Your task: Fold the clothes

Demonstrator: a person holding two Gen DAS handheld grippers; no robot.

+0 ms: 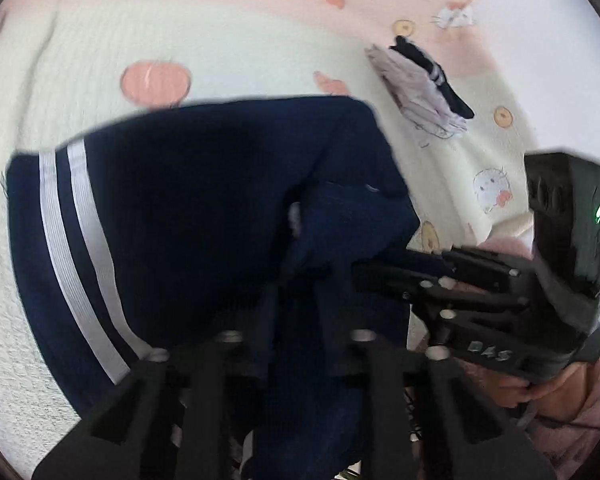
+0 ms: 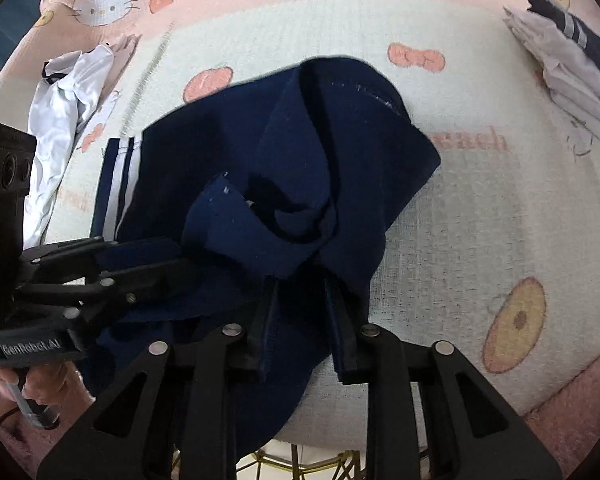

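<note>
Two grippers, left gripper [image 1: 296, 312] and right gripper [image 2: 300, 300], each clenched on the near edge of the navy garment [image 2: 300, 152] sprawled mid-blanket [image 2: 480, 220]; soft, limp, light, best pinched at hems

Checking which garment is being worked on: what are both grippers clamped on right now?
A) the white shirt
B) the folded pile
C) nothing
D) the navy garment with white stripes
D: the left gripper and right gripper each pinch folds of the navy garment.
</note>
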